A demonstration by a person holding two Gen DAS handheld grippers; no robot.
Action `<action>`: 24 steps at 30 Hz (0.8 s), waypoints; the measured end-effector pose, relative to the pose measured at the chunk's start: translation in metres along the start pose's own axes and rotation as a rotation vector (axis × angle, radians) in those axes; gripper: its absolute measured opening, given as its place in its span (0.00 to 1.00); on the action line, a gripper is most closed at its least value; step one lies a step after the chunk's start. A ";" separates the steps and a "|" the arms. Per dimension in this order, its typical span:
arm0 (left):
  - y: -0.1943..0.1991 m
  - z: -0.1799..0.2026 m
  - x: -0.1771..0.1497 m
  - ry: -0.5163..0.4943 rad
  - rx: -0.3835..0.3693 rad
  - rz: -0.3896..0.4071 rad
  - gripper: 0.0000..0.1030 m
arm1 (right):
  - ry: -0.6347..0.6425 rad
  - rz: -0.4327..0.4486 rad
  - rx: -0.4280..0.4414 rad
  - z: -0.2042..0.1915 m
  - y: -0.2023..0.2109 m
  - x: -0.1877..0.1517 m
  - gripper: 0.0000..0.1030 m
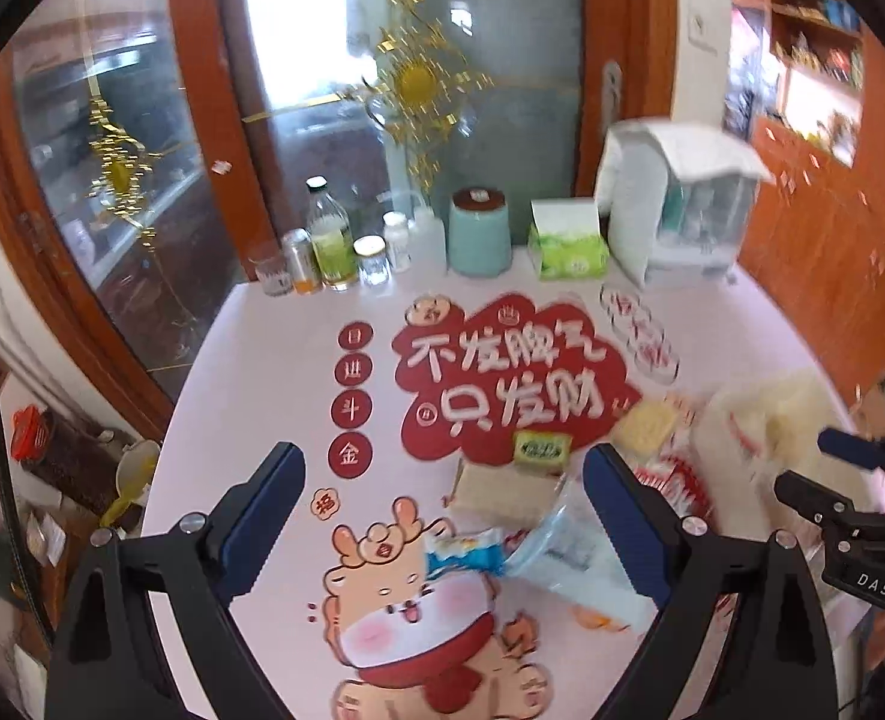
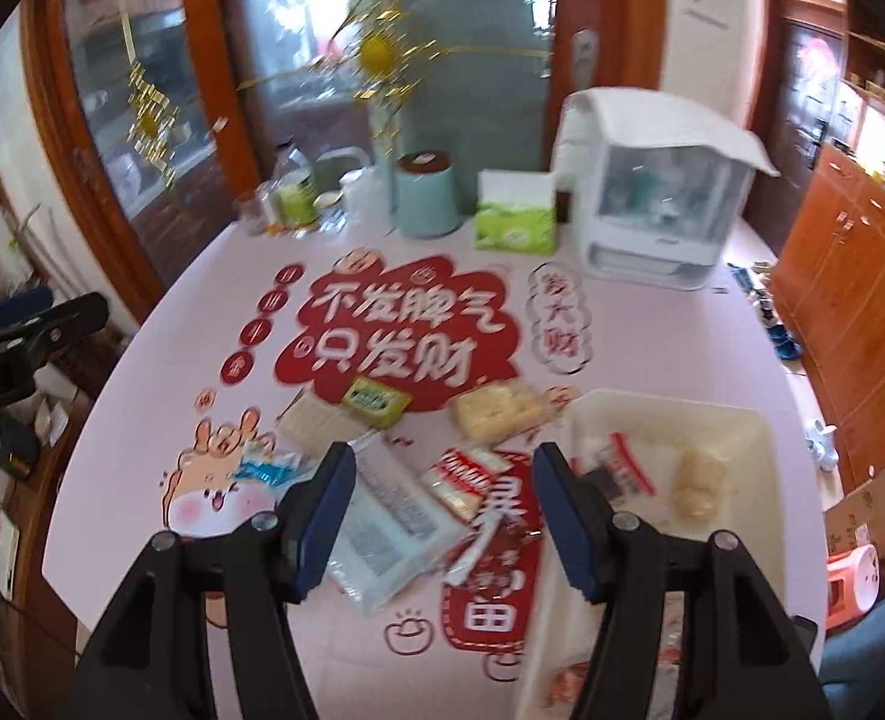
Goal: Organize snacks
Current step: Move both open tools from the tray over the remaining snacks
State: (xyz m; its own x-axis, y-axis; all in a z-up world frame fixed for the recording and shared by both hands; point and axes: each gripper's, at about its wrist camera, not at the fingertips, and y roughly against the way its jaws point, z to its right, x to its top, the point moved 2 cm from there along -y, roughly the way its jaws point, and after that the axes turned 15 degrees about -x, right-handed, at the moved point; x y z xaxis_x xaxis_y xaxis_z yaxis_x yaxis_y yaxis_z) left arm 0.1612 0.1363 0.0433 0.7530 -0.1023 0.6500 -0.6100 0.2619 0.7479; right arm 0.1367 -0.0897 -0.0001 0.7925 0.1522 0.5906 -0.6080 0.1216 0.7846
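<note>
Pictured over a pink printed surface (image 2: pixel 142 360): left tool (image 1: pixel 442 516), tilted downward, jaws spread wide and empty above a blue-and-white packet (image 1: pixel 466 552). Right tool (image 2: pixel 436 516), likewise angled down, jaws parted, gripping nothing, hung over a red-and-white wrapper (image 2: pixel 466 480) and a clear packet (image 2: pixel 382 528). Scattered snacks at centre, green packet (image 2: pixel 376 399) at twelve o'clock. White bin (image 2: pixel 670 420) at three o'clock, already holding two snacks.
</note>
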 end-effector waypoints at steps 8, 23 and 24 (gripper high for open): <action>-0.075 -0.037 -0.048 -0.219 -0.095 -0.219 0.91 | 0.158 -0.011 -0.037 -0.081 -0.039 -0.042 0.60; -0.192 -0.047 -0.125 -0.516 -0.250 -0.475 0.91 | 0.475 0.063 -0.374 -0.181 -0.110 -0.114 0.60; -0.196 -0.046 -0.126 -0.517 -0.257 -0.483 0.91 | 0.473 0.062 -0.387 -0.183 -0.114 -0.113 0.60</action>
State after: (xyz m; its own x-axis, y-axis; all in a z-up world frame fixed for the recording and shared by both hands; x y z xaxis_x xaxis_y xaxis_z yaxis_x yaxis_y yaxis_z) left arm 0.1976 0.1422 -0.1918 0.6719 -0.6834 0.2856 -0.1165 0.2833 0.9519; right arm 0.1077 0.0584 -0.1908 0.7023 0.5780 0.4155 -0.6954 0.4324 0.5739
